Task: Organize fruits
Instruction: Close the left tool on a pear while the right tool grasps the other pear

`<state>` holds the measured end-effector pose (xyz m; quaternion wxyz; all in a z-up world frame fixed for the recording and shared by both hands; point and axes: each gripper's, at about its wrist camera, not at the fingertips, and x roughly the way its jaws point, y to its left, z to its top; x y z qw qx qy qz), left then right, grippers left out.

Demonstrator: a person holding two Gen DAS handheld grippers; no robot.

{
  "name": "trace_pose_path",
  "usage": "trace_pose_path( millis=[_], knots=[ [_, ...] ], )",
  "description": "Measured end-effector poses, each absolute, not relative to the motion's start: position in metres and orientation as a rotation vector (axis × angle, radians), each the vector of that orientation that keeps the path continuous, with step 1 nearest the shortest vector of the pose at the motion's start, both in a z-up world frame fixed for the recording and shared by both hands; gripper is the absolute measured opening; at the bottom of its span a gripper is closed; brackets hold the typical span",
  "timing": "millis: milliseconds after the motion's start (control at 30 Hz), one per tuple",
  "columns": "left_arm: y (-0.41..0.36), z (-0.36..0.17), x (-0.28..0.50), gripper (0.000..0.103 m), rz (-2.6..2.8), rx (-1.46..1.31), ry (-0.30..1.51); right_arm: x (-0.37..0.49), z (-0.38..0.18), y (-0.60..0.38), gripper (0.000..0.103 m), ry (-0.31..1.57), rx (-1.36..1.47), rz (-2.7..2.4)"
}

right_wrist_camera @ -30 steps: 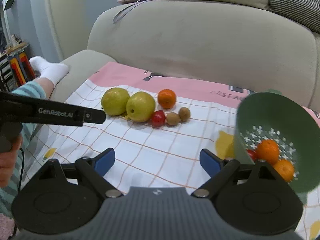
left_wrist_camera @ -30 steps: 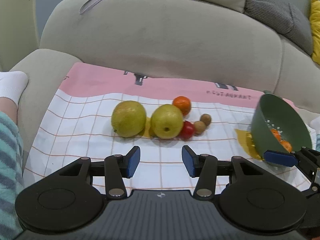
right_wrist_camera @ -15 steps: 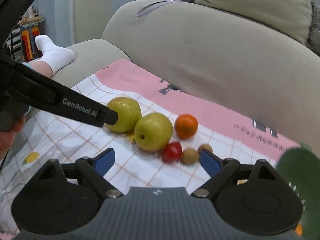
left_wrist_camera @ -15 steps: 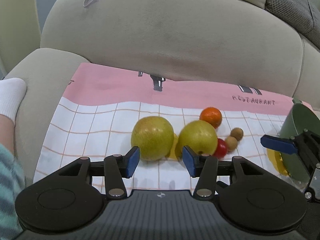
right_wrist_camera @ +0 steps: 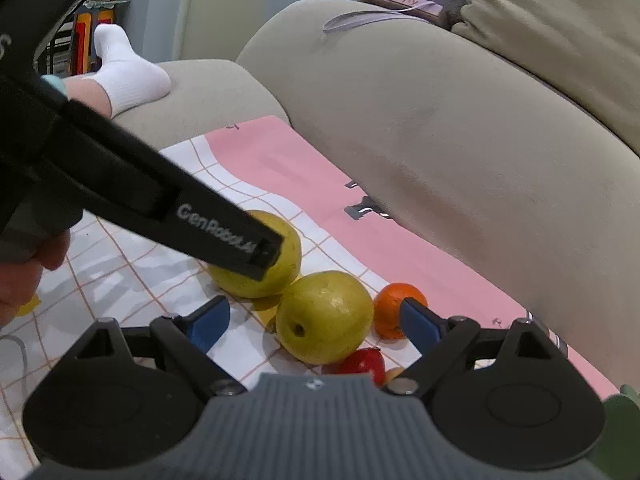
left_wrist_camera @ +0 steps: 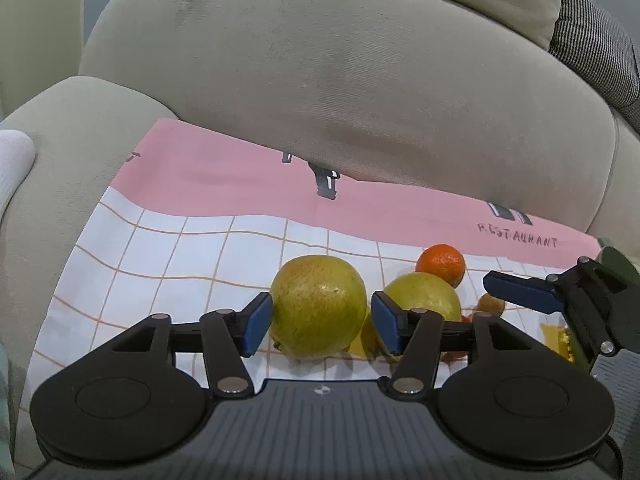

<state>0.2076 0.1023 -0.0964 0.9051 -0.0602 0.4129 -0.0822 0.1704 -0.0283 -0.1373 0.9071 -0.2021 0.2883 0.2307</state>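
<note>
On a pink and white checked cloth, the left gripper had just been widening, its blue pads either side of a large yellow-green pear, not visibly pressing; a second yellow-green pear sat between the right gripper's wide-spread jaws, untouched; a small round orange lay just right.

Your right gripper's body is covering most of the small red fruit and the brown one beside it. The green bowl is getting cut off at the frame edge, so its contents aren't showing. The left gripper's arm is blocking part of the far pear.
</note>
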Motion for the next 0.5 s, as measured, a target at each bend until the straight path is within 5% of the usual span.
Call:
trace_pose_path(
  millis=[267,500],
  knots=[
    [0.105,-0.107,0.217,0.071,-0.165,-0.142,0.857,0.183,-0.147,-0.02,0.076,0.629,-0.404,0.485],
    [0.106,-0.114,0.221,0.073,-0.184,-0.19,0.845,0.187,-0.151,-0.017,0.075,0.612,-0.411,0.47]
  ],
)
